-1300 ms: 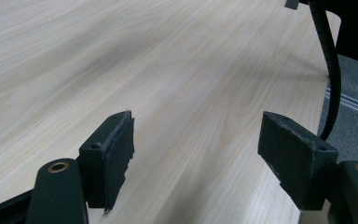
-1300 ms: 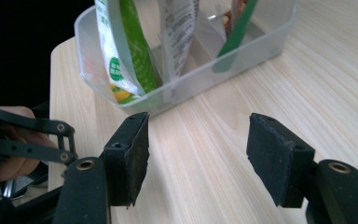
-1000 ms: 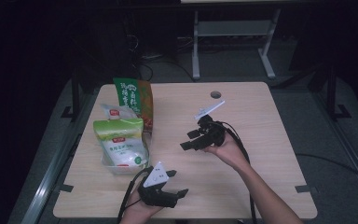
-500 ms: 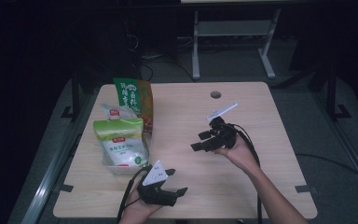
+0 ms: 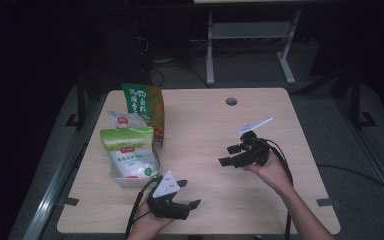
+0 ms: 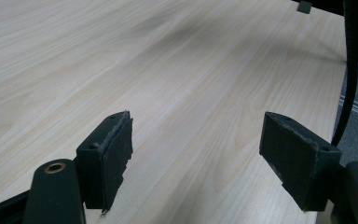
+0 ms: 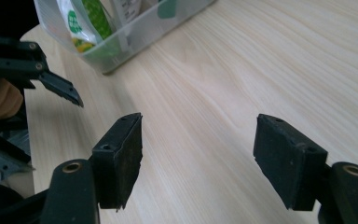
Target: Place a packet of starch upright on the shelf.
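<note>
Both grippers empty with jaws apart: right gripper [image 5: 232,155] over mid-table, jaws just opening wider, pointing toward the left gripper [image 5: 187,196] at the near edge, clear tub [image 5: 130,177] of snack bags [image 5: 128,150] just beside it on the wooden table [image 5: 200,125].

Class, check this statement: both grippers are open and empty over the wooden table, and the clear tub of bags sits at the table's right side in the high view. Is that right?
Not quite. The clear tub of bags sits at the left side of the wooden table, as the high view shows. The rest holds: the left gripper and the right gripper are both open and empty.
</note>
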`<state>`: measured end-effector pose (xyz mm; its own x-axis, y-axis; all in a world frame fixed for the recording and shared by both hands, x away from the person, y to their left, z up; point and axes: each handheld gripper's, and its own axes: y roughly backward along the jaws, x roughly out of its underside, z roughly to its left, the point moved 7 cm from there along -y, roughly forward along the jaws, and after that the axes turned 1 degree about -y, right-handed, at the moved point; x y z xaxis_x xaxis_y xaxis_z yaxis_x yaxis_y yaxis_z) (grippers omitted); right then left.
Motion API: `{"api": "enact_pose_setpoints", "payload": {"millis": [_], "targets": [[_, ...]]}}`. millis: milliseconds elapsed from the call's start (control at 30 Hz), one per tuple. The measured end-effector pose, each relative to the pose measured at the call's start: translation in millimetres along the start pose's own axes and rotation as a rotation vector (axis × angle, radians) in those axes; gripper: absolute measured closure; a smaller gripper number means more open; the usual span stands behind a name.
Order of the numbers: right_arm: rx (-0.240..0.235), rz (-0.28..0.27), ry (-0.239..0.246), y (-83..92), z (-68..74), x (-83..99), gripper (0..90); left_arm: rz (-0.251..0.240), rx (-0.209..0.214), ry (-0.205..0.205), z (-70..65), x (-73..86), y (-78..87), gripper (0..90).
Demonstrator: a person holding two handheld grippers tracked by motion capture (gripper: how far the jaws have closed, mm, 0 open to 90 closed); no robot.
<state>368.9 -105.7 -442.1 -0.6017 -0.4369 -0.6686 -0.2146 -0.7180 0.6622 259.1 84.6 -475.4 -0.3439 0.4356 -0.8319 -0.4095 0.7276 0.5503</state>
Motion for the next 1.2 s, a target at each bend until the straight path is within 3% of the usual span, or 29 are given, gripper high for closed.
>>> {"api": "enact_pose_setpoints", "payload": {"millis": [900,1200], "targets": [[0.054,-0.028,-0.101,35.9,-26.8,62.3,30.5,0.002,-0.005,0.005,3.4,0.4,-0.1,24.7],[0.059,-0.03,-0.123,40.2,-27.3,82.0,29.8,0.01,-0.003,0.002,3.1,1.7,-2.3,24.3]]}}
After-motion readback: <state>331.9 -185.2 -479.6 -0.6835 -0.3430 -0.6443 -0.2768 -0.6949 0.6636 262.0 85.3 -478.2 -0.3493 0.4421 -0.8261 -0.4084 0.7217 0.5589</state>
